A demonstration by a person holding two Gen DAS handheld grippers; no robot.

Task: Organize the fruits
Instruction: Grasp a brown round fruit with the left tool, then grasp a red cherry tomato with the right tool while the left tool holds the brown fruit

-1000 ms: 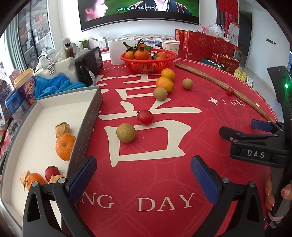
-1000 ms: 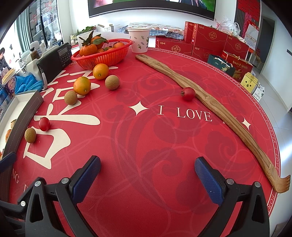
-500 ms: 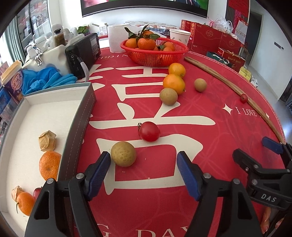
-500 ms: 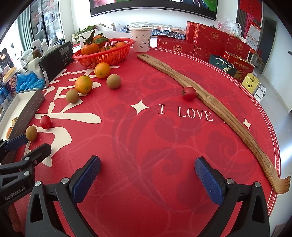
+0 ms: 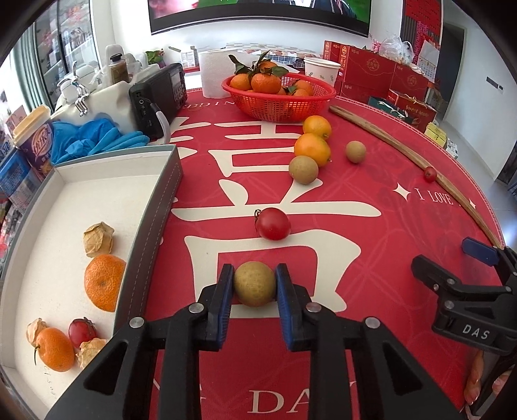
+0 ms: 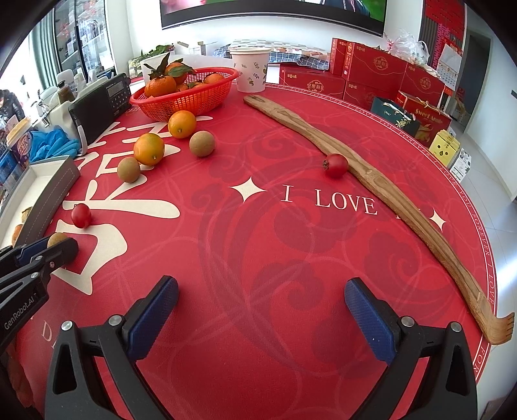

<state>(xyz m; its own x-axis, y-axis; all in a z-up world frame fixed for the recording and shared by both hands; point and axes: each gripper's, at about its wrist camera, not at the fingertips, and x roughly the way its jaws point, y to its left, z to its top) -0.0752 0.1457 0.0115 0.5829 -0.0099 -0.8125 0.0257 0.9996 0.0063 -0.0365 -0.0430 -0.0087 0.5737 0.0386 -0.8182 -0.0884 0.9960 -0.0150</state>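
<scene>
four brown fruits (image 5: 254,283), two tomatoes (image 5: 273,223); two oranges (image 5: 312,149)

This looks like a small shop or its front room. Stacked red gift boxes (image 6: 374,69) and gift bags (image 6: 423,118) line the far wall beside a round table (image 6: 290,245) under a red wedding-style cloth, and glass-fronted cabinets (image 5: 64,48) of goods stand at the left. A large wall screen (image 5: 258,13) hangs above, with packaged snacks (image 5: 19,168) piled at the table's edge.
</scene>
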